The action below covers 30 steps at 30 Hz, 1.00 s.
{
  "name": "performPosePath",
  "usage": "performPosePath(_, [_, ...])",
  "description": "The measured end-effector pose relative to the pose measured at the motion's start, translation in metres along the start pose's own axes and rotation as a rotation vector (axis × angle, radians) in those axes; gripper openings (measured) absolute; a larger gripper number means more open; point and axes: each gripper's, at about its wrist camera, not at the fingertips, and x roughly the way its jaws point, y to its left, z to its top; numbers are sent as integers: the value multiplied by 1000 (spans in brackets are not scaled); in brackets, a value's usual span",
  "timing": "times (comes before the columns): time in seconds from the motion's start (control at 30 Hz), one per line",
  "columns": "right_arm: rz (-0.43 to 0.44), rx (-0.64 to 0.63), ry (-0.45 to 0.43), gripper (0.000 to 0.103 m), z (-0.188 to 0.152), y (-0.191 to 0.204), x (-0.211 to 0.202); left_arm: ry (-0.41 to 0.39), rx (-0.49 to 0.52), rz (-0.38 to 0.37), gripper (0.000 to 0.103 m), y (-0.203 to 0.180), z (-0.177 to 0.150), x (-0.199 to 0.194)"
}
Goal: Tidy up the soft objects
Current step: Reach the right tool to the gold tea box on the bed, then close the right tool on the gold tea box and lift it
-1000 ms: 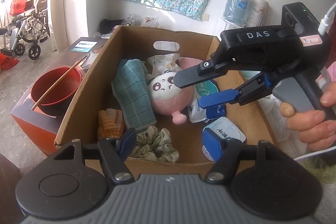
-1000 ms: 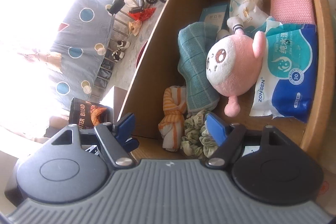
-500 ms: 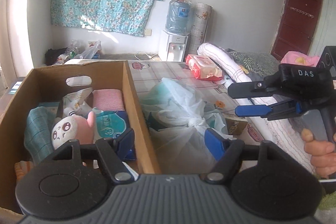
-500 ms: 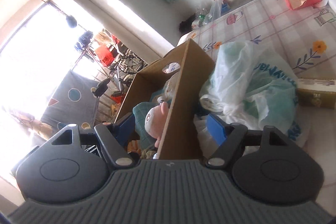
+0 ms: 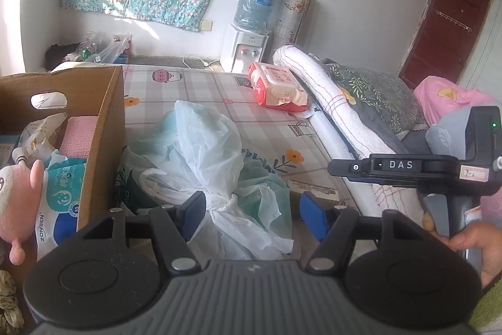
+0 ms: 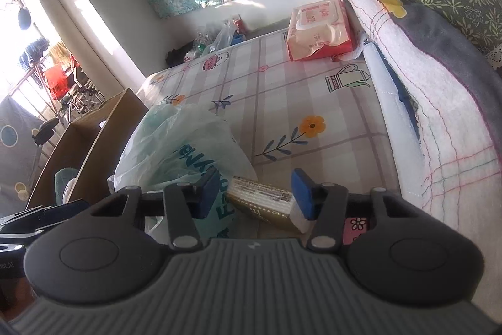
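The right hand-held gripper is held half open, its jaws having just been closing, with nothing gripped; the left hand-held gripper is spread wider and empty. At left of frame the cardboard box is already filled with soft items. The knotted, crumpled plastic bag is left at centre on the bed, limp and translucent
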Motion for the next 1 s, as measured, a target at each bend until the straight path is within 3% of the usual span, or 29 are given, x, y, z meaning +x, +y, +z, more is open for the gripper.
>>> performPosePath(0.1, [16, -9, -7, 40, 10, 0, 18, 4, -18, -3, 55, 4, -1, 1])
performPosePath(0.27, [52, 0, 85, 31, 2, -4, 37, 26, -36, -27, 45, 5, -4, 4])
performPosePath(0.53, [116, -20, 170, 30, -51, 11, -9, 91, -1, -113, 43, -9, -19, 8])
performPosePath(0.7, [61, 27, 93, 32, -44, -1, -22, 149, 15, -146, 43, -20, -29, 19])
performPosePath(0.83, [72, 144, 65, 32, -18, -27, 6, 177, 6, -153, 43, -24, -35, 24])
performPosePath(1.0, [54, 164, 175, 32, -21, -37, 51, 207, 19, -148, 43, -28, -41, 28])
